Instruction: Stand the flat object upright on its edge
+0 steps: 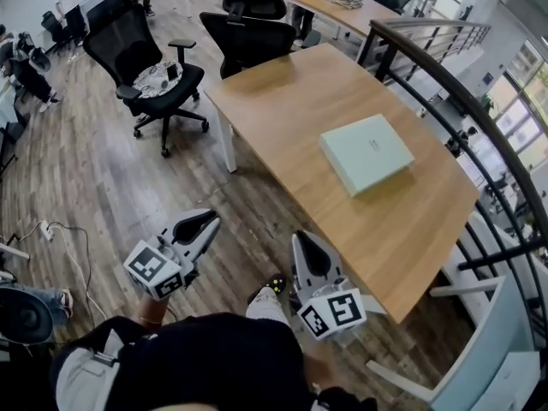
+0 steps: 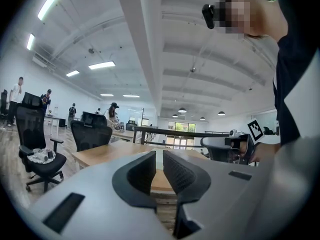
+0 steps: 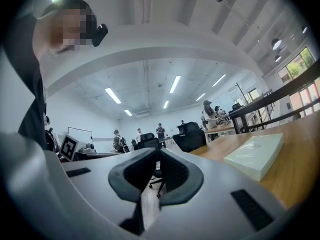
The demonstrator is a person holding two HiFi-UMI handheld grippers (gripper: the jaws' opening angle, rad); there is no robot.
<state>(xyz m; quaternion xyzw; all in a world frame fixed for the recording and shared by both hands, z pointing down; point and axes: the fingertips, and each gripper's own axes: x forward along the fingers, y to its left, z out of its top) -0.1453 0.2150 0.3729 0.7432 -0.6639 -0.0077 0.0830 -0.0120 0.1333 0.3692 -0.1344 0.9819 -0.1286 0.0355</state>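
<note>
Left hand-held gripper [image 1: 204, 226]: hanging clenched, empty, short of the worktop.
Right hand-held gripper [image 1: 305, 248]: also clenching on nothing.
Flat box [image 1: 366, 152]: lying flat on the worktop, well apart from both grippers; looking rigid, light, smooth, so pinching one long edge and tipping seems best.
Worktop [image 1: 282, 101]: bare wood, likely giving fair grip.
Room: office chairs [image 1: 154, 67] and railing [image 1: 445, 84] flanking it.

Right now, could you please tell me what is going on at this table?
A person stands beside the wooden table with a gripper in each hand. The left gripper and the right gripper are both shut and empty, held well short of the pale green flat box. The box lies flat on the tabletop, not yet stood on its edge.
</note>
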